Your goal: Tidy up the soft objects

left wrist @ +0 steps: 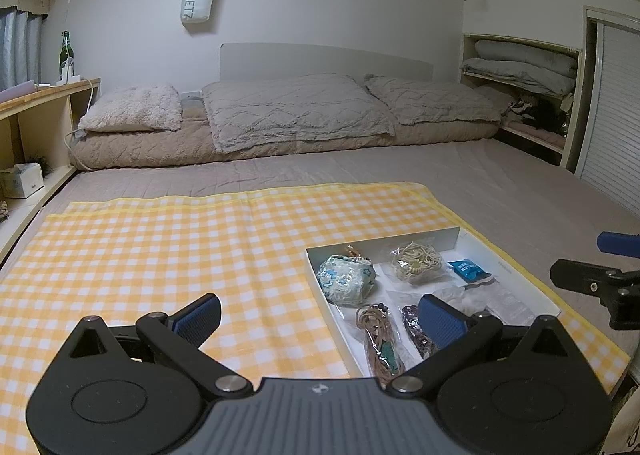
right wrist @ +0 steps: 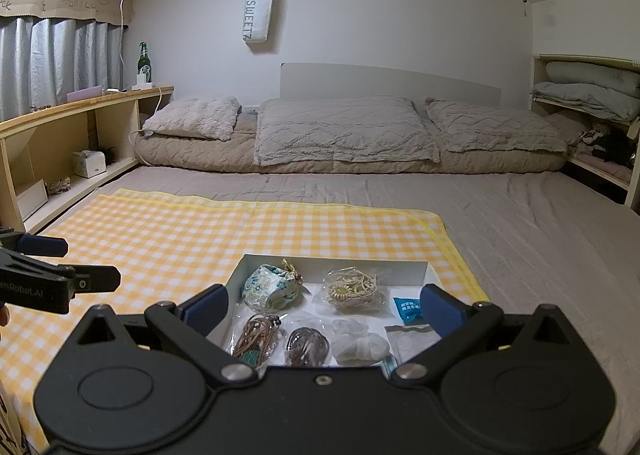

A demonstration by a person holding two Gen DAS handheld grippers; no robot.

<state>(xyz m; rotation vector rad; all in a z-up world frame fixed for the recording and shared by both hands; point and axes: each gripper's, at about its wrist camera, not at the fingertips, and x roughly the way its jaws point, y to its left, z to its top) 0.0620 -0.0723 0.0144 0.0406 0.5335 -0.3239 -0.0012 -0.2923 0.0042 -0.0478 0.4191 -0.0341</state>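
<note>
A shallow white box (left wrist: pixel 520 283) (right wrist: pixel 400 270) lies on a yellow checked cloth (left wrist: pixel 160 247) (right wrist: pixel 200 235) spread over the bed. Inside it are a floral drawstring pouch (left wrist: pixel 347 279) (right wrist: pixel 271 287), a bagged coil of pale cord (left wrist: pixel 416 261) (right wrist: pixel 352 289), a blue sachet (left wrist: pixel 468 270) (right wrist: pixel 408 309), a bagged brown cord (left wrist: pixel 378 339) (right wrist: pixel 256 339), a bagged dark bead string (left wrist: pixel 414 325) (right wrist: pixel 306 345) and a clear crumpled bag (right wrist: pixel 360 341). My left gripper (left wrist: pixel 320 319) hovers open at the box's left near corner. My right gripper (right wrist: pixel 324 309) hangs open over the box's near side. Both are empty.
Three grey pillows (right wrist: pixel 340 131) line a rolled quilt at the bed's head. A low wooden shelf (right wrist: pixel 80 135) with a tissue box and a green bottle (right wrist: pixel 143 59) runs along the left. Folded bedding fills a shelf (right wrist: pixel 592 95) at right. A white bag (right wrist: pixel 256 13) hangs on the wall.
</note>
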